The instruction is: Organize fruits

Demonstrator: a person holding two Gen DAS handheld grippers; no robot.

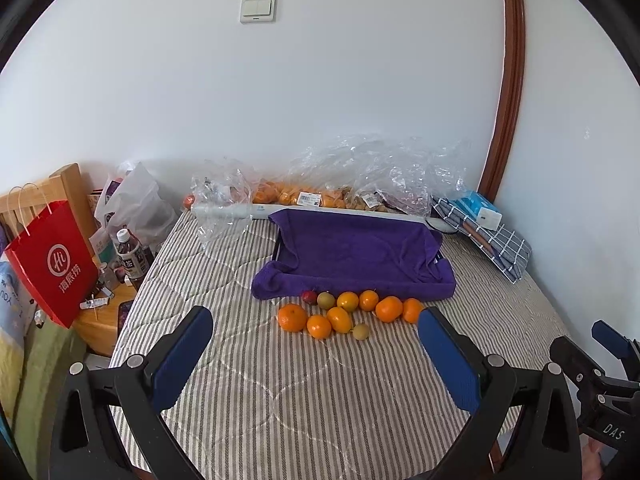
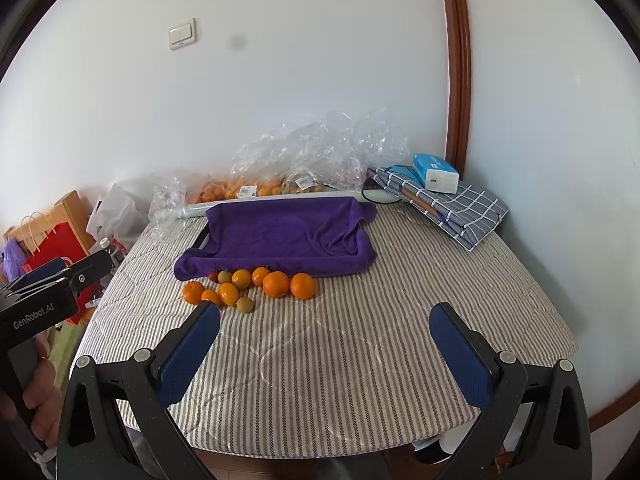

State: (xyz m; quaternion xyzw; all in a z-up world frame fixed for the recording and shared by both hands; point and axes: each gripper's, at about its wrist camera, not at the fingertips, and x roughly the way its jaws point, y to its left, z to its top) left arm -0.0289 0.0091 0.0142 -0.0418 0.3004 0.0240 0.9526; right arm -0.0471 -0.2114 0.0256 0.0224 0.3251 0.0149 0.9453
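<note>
Left gripper (image 1: 316, 332): you held it wide open, gripping nothing, over the near stripes.
Right gripper (image 2: 325, 330): jaws spread wide too, empty.
Open room: bare striped table cover (image 2: 340, 364) lay between you and the fruits (image 1: 348, 314) — clear to the near edge.
Fruits: clustered just before the purple towel (image 1: 356, 258).
Back edge: plastic bags (image 1: 376, 172) lined the wall.

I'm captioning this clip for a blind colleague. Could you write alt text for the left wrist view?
The open left gripper hovers over a striped tablecloth, facing a cluster of oranges and smaller greenish fruits in front of a tray draped with a purple towel. Clear bags of fruit lie against the white wall behind, and a red paper bag stands at left.
</note>
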